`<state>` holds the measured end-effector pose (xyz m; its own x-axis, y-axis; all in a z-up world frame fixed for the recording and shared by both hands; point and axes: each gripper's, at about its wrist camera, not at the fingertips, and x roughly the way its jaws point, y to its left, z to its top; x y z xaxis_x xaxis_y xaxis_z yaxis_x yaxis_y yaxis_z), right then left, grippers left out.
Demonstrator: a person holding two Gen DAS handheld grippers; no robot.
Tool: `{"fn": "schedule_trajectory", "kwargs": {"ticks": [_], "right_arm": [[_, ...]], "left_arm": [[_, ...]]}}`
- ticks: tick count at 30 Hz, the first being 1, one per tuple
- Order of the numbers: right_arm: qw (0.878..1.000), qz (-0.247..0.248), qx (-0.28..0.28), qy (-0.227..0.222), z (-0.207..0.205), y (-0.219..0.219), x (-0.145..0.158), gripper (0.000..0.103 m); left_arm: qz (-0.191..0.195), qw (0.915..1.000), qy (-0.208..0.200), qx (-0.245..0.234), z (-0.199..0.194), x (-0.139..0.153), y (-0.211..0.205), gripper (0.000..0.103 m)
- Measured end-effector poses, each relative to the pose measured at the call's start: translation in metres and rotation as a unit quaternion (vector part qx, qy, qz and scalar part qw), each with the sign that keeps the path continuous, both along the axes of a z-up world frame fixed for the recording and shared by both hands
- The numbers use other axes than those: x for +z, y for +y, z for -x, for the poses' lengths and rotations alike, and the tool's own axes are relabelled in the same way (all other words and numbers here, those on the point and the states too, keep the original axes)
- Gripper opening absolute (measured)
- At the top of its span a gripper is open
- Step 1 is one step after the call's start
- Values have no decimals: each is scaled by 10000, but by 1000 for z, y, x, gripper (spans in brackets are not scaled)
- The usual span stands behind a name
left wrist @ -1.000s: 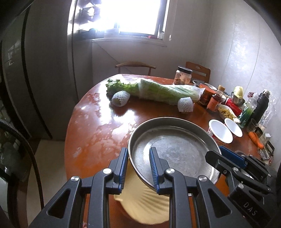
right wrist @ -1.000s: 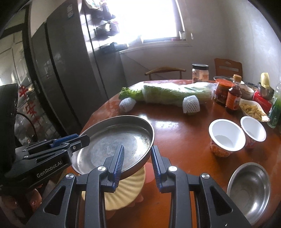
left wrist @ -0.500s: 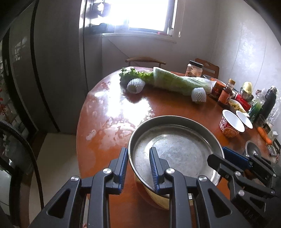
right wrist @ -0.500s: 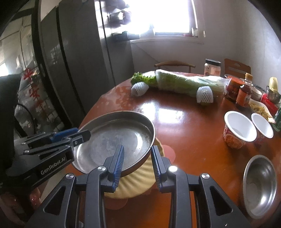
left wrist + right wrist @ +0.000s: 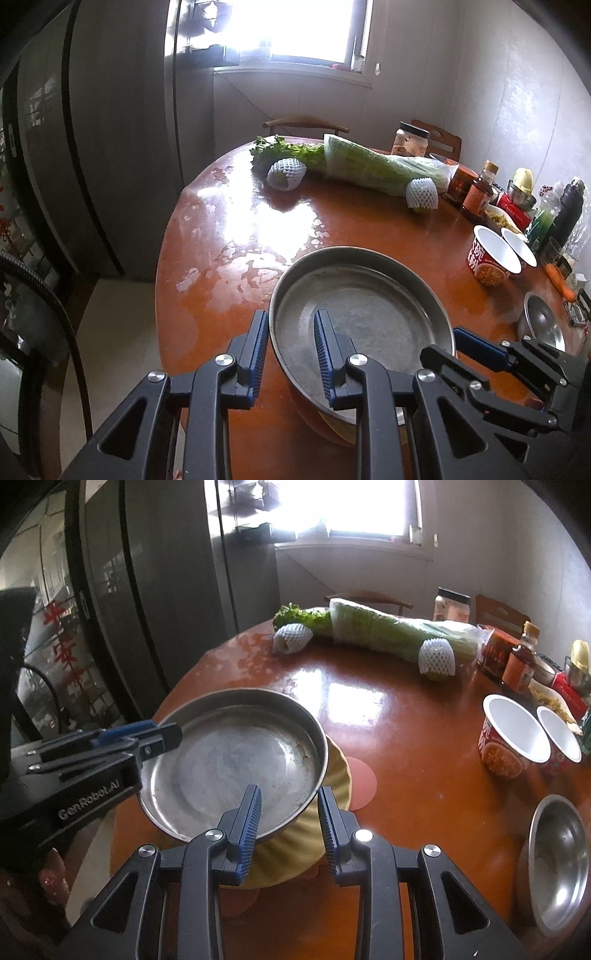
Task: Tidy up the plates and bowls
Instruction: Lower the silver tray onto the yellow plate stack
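A wide, shallow steel pan (image 5: 369, 317) (image 5: 236, 760) lies low over a ribbed yellow plate (image 5: 291, 853) near the front edge of the round brown table (image 5: 406, 746). My left gripper (image 5: 291, 343) is shut on the pan's near-left rim, one finger inside and one outside. My right gripper (image 5: 290, 823) grips the rim on the other side the same way. Each gripper shows in the other's view, the right gripper (image 5: 476, 347) and the left gripper (image 5: 162, 734) both at the rim. Whether the pan rests on the plate I cannot tell. A small steel bowl (image 5: 557, 860) stands at the right.
Two empty noodle cups (image 5: 513, 734) stand right of the pan. Bagged greens (image 5: 388, 635), two foam-netted fruits, jars and bottles (image 5: 521, 664) line the far side. A pink disc (image 5: 364, 782) peeks from under the yellow plate. A dark fridge (image 5: 147, 609) stands left of the table.
Both grippers have come down with the steel pan still held. It now covers most of the yellow plate, which showed more below it before.
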<state>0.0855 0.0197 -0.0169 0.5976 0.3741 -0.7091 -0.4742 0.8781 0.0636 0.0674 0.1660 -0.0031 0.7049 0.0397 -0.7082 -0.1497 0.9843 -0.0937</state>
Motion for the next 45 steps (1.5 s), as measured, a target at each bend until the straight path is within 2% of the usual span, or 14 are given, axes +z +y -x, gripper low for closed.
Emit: {"fn": "schedule_trajectory", "kwargs": {"ticks": [5, 13, 20, 26, 45], "right_arm": [[9999, 110, 25, 39, -1, 2, -7, 33], [9998, 144, 71, 88, -3, 2, -13, 33], [9998, 190, 88, 57, -2, 2, -14, 31], [9996, 261, 54, -35, -1, -1, -14, 30], [9987, 126, -494, -21, -22, -56, -13, 30]], "left_arm": [[-94, 9999, -40, -54, 1, -1, -3, 26], [-168, 9997, 92, -120, -2, -7, -8, 36], [-148, 9994, 259, -148, -9, -20, -13, 37], [-105, 9994, 244, -216, -13, -22, -19, 37], [-76, 9975, 309, -629, -34, -23, -75, 39]]}}
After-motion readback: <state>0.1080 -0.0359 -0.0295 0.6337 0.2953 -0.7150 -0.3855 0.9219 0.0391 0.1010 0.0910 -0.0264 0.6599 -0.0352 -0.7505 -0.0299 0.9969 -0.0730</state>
